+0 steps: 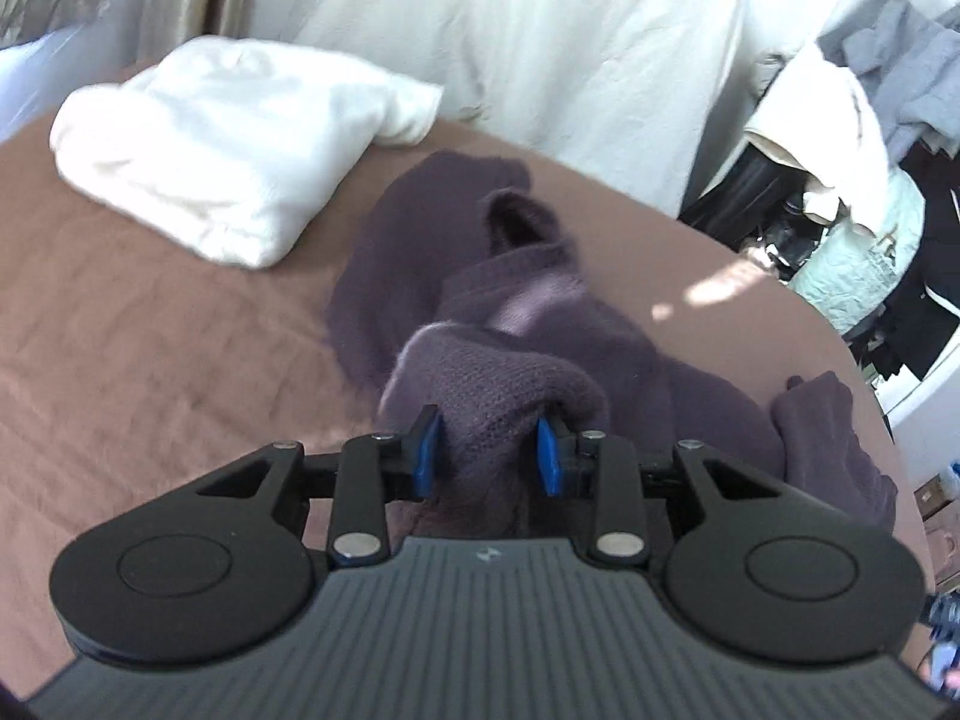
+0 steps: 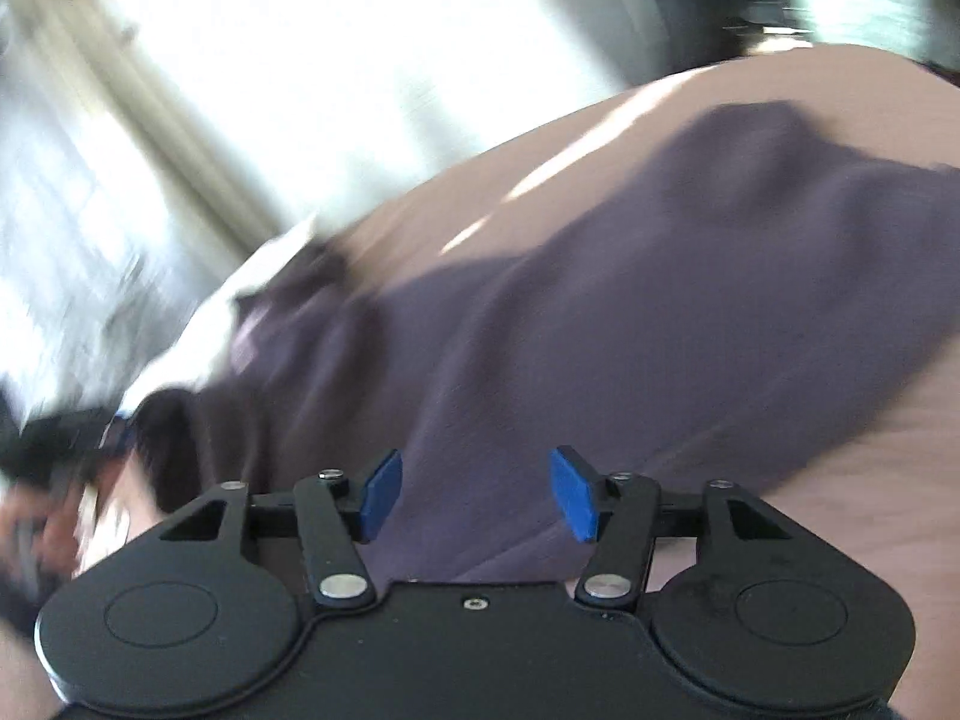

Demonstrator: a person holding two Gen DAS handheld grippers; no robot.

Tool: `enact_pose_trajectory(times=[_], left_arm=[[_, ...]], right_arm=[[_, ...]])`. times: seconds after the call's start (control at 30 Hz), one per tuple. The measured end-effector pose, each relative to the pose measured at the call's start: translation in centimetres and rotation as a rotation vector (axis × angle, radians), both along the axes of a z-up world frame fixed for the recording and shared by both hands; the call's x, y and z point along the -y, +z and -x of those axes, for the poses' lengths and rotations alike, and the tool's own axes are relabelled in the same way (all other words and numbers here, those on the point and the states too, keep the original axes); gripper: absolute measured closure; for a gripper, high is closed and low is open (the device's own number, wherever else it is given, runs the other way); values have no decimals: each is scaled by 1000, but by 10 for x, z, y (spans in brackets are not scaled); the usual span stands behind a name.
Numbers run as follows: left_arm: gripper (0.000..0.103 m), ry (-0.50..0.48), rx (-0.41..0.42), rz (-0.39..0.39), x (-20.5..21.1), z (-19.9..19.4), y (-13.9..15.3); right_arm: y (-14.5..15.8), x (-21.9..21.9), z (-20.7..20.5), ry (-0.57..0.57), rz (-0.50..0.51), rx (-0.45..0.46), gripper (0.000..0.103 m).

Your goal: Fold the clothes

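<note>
A dark purple knit sweater point(image 1: 522, 312) lies crumpled on the brown bed cover point(image 1: 150, 348). My left gripper point(image 1: 489, 450) has a bunched fold of the sweater between its blue pads, held a little above the bed with the jaws part way closed on it. In the right wrist view the same sweater point(image 2: 630, 312) spreads flatter across the cover point(image 2: 870, 468). My right gripper point(image 2: 480, 495) is open and empty just above the sweater's near edge. This view is blurred by motion.
A folded white garment point(image 1: 222, 144) lies on the bed at the back left. A white sheet-covered wall point(image 1: 570, 30) stands behind. Clothes and bags point(image 1: 858, 192) crowd the right side beyond the bed's edge. The left gripper and hand show blurred in the right wrist view point(image 2: 54, 480).
</note>
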State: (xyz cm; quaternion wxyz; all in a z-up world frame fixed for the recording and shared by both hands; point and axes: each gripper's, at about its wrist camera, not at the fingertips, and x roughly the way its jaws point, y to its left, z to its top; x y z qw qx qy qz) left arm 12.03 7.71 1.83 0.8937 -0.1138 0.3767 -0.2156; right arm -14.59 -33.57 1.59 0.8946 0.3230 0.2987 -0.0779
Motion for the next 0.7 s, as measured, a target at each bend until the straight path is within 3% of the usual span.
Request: enact_pose_trajectory(times=[0.13,0.27,0.4,0.47,0.53,0.63,0.7], left_arm=[[81,-60,60,-20,18,8,5],[87,-187,54,63,33,17,8],[87,-386,46,169,52,35,19],[87,-475,-19,263,61,41,19],[87,-551,-87,324,73,47,16],[87,-649,-147,372,87,57,9],[87,-671,-147,377,91,63,8]], right_arm=[[-13,35,1,-176,-137,-23,40],[-18,-3,-26,-11,-153,6,40],[-12,-46,-51,167,-18,0,40],[-9,-55,-57,230,-36,32,40],[-2,-62,-58,307,-118,89,40],[12,-68,-58,419,-191,138,39],[23,-76,-57,468,-145,144,35]])
